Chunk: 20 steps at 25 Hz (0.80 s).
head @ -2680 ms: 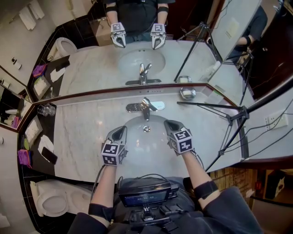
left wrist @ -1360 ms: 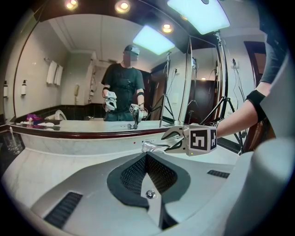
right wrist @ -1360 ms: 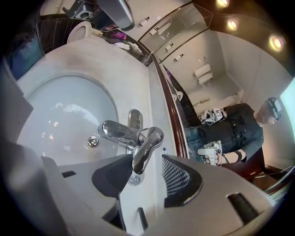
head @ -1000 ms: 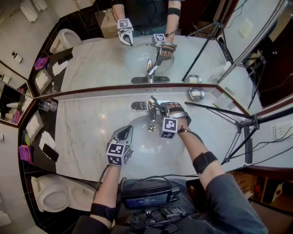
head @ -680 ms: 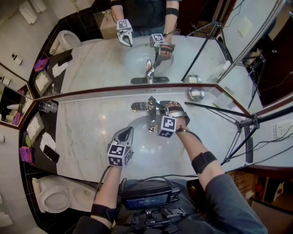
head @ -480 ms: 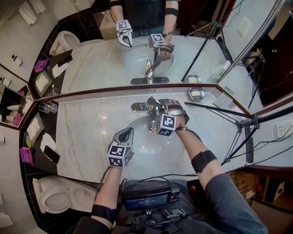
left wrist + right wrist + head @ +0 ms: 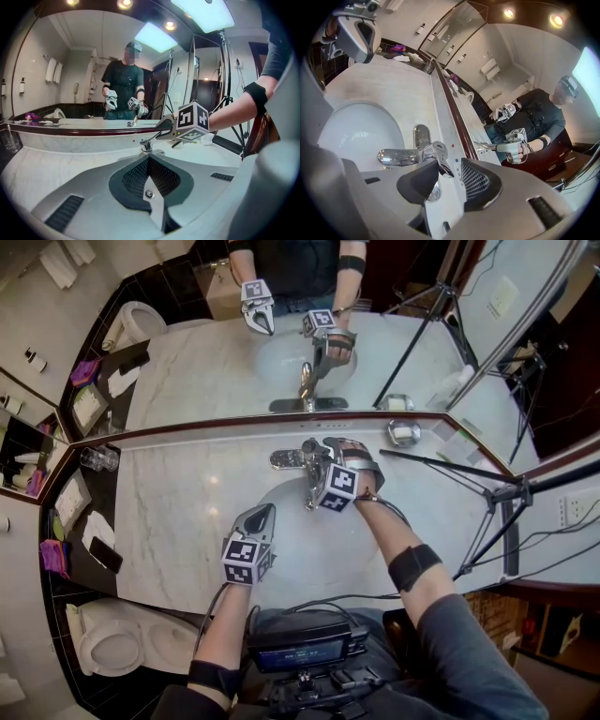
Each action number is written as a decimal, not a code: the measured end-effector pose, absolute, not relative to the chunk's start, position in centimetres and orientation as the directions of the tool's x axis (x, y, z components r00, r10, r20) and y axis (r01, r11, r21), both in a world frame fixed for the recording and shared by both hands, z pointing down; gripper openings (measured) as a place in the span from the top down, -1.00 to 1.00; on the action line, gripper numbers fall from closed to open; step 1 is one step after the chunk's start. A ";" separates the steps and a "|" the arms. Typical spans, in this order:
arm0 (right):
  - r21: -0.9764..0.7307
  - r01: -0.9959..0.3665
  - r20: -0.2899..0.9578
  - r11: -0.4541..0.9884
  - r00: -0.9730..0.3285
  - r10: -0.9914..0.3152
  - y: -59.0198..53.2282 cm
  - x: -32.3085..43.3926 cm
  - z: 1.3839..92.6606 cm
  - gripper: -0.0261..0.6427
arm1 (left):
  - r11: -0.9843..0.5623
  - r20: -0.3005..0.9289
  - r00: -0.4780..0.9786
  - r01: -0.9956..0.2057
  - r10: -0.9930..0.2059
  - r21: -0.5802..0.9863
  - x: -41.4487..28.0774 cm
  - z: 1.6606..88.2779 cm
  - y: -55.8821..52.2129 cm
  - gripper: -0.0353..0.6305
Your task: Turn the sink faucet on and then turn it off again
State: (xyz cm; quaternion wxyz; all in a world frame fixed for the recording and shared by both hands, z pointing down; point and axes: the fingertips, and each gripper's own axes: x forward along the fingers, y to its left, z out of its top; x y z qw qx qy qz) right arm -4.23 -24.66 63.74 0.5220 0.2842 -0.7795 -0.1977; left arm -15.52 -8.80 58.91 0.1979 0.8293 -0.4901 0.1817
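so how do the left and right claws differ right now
The left claw is shut and empty; the right claw is open around the faucet lever. The left claw hangs at the sink rim; the right claw is up at the lever. Both carry marker cubes.

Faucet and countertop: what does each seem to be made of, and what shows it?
Faucet: likely chrome-plated metal, polished; it mirrors its surroundings.
Countertop: looks like polished marble or similar stone; pale, faintly veined, with glossy highlights.
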 end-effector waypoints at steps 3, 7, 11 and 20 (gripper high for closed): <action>0.606 -0.230 0.705 0.762 -0.289 -0.648 -24.6 -4.2 63.8 0.42 | -0.435 0.496 0.448 -0.888 -0.743 0.151 -15.8 58.9 -8.8 0.89; 0.605 -0.260 0.700 0.753 -0.278 -0.658 -24.5 -3.8 63.8 0.42 | -0.428 0.496 0.442 -0.891 -0.747 0.149 -16.0 58.8 -8.8 0.89; 0.588 -0.281 0.706 0.758 -0.279 -0.651 -24.0 -3.1 63.8 0.39 | -0.421 0.491 0.437 -0.895 -0.754 0.151 -16.4 58.5 -8.9 0.89; 0.578 -0.324 0.681 0.749 -0.314 -0.662 -22.0 -2.2 61.6 0.41 | -0.411 0.476 0.431 -0.899 -0.766 0.153 -16.8 58.1 -9.4 0.89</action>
